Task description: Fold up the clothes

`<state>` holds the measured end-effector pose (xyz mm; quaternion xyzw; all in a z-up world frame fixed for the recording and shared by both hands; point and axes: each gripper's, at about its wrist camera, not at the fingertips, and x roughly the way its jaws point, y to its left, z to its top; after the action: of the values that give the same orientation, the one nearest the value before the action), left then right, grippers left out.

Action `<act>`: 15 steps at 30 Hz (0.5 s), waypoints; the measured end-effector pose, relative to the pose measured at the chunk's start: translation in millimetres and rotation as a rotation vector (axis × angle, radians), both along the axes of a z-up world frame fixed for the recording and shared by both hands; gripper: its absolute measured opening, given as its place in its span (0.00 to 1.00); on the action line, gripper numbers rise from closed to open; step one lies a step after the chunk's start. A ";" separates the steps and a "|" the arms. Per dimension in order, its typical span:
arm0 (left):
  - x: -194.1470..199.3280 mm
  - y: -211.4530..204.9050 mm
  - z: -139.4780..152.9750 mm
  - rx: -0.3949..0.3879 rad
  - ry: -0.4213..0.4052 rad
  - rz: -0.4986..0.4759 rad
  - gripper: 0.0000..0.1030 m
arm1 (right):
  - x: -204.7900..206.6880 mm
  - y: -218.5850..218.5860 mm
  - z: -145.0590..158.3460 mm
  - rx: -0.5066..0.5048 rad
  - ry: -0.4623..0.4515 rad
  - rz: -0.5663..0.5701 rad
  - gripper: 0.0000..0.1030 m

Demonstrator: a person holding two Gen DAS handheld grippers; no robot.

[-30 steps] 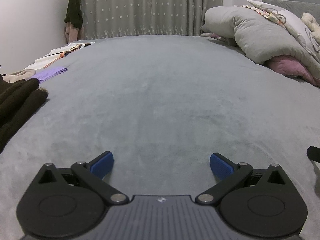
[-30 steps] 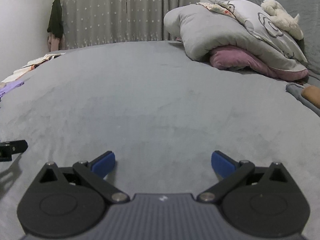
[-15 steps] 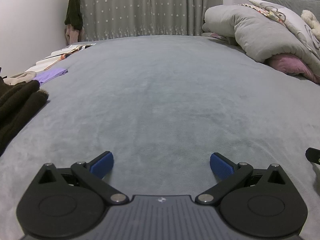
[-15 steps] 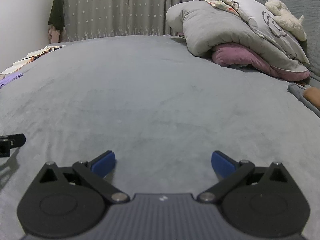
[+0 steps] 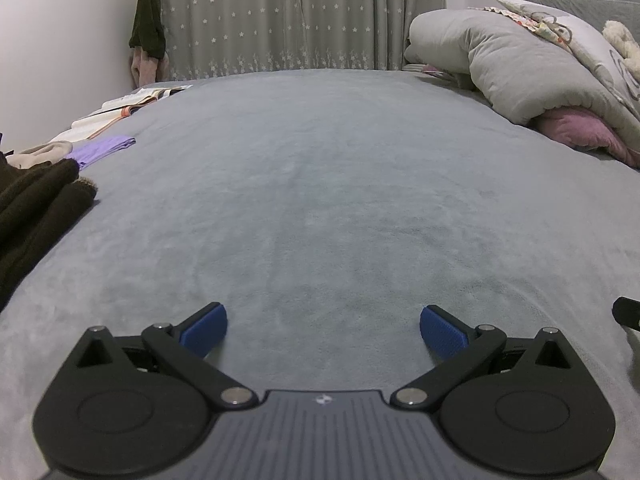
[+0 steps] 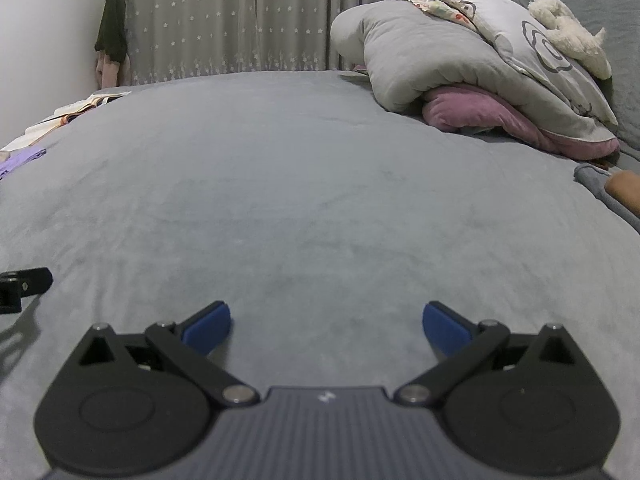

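Note:
A dark brown knitted garment [image 5: 36,204] lies at the left edge of the grey bed [image 5: 320,184] in the left wrist view. Behind it lie a folded purple garment [image 5: 105,148] and a cream one [image 5: 44,151]; the purple one also shows in the right wrist view [image 6: 20,160]. My left gripper [image 5: 323,330] is open and empty, low over the bed. My right gripper [image 6: 326,328] is open and empty, low over the bed [image 6: 304,184]. Each gripper shows at the edge of the other's view: the right [image 5: 628,312], the left [image 6: 24,286].
A rolled grey duvet [image 6: 420,56] over a pink pillow [image 6: 500,120] lies at the right, with a patterned pillow and a plush toy [image 6: 568,32]. An open book [image 5: 136,102] lies far left. Starred curtains [image 5: 304,16] and hanging dark clothes [image 5: 148,28] stand behind.
Both views have shifted slightly; the bedding at the right sits a little lower in the right wrist view. Both grippers stay open and empty.

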<state>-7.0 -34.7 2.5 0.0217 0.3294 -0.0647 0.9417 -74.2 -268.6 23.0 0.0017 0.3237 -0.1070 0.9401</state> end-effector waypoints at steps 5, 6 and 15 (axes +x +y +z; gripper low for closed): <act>0.0 0.4 -0.2 -0.006 0.002 0.000 1.00 | 0.1 -3.0 -0.8 0.020 0.002 0.001 1.00; 0.1 0.5 -0.3 -0.006 0.002 0.000 1.00 | 0.1 -3.4 -0.9 0.023 0.002 0.001 1.00; -0.8 1.8 -2.0 -0.016 -0.002 0.000 1.00 | 1.6 -5.8 -1.1 0.028 0.001 0.001 1.00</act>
<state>-7.7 -32.8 0.5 0.0140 0.3281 -0.0672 0.9422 -72.6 -274.4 22.0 0.0147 0.3258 -0.1017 0.9398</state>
